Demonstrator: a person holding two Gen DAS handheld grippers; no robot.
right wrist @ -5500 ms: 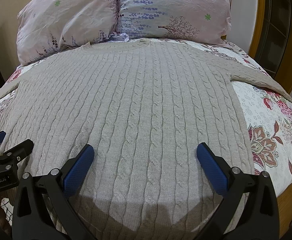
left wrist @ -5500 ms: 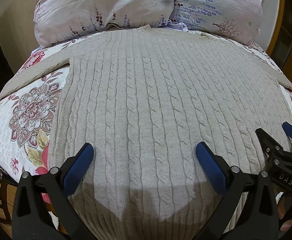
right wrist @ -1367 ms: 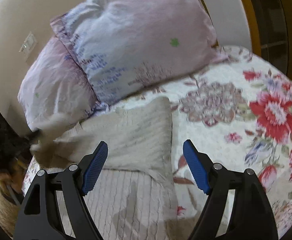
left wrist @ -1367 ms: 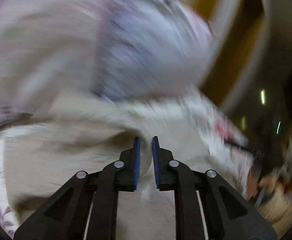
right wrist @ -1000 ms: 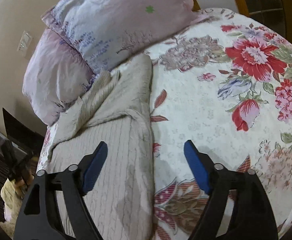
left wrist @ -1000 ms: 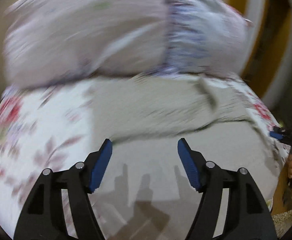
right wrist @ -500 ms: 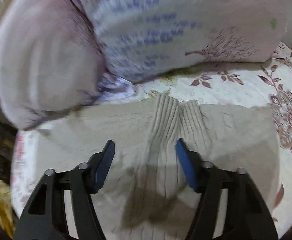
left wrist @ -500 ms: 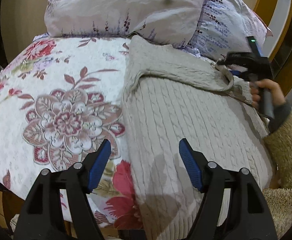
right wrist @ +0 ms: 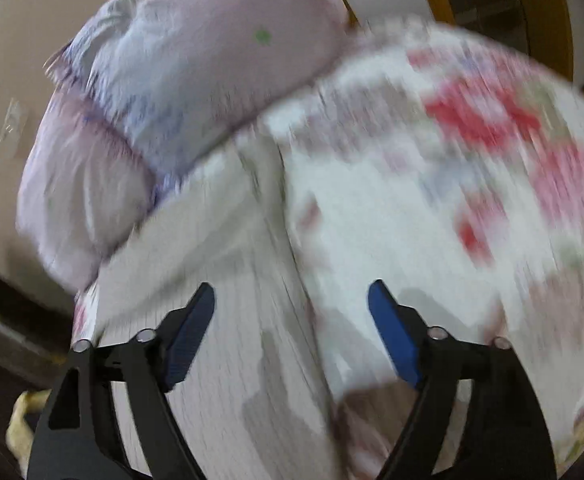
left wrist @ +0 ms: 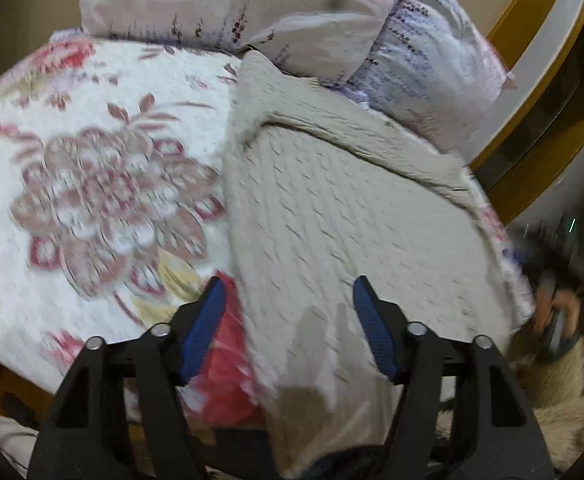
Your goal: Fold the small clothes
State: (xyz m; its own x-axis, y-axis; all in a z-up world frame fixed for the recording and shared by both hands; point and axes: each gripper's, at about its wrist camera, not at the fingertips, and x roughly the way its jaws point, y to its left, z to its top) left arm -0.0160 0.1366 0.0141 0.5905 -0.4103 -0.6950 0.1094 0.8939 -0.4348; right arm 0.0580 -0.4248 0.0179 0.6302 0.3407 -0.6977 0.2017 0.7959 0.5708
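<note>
Two tongs: both stand with jaws spread wide and nothing between them. The left tongs hover over the near left edge of the sweater; the right tongs hover over its right edge, where knit meets quilt.
Sweater: the beige cable-knit sweater lies flat on the bed, running from the foot edge up to the pillows, its body narrowed to a long panel.
Sleeves: a band of knit lies folded across the top of the panel near the pillows, most likely a sleeve laid inward so the sides stay straight for the next fold.
Bed: the floral quilt is bare to the left of the sweater, and bare again to its right in the right wrist view, so the garment sits along the middle of the bed.
Pillows: two pale pink pillows rest at the head edge, touching the sweater's collar end.
Person: a hand in a fuzzy sleeve grips a handle at the right foot corner, clear of the knit.
Step, as I judge it: sides are in; the tongs seem placed at the hem corners to lift it toward the collar.
Blur: both views smear, so fine detail of the hem is unclear.
</note>
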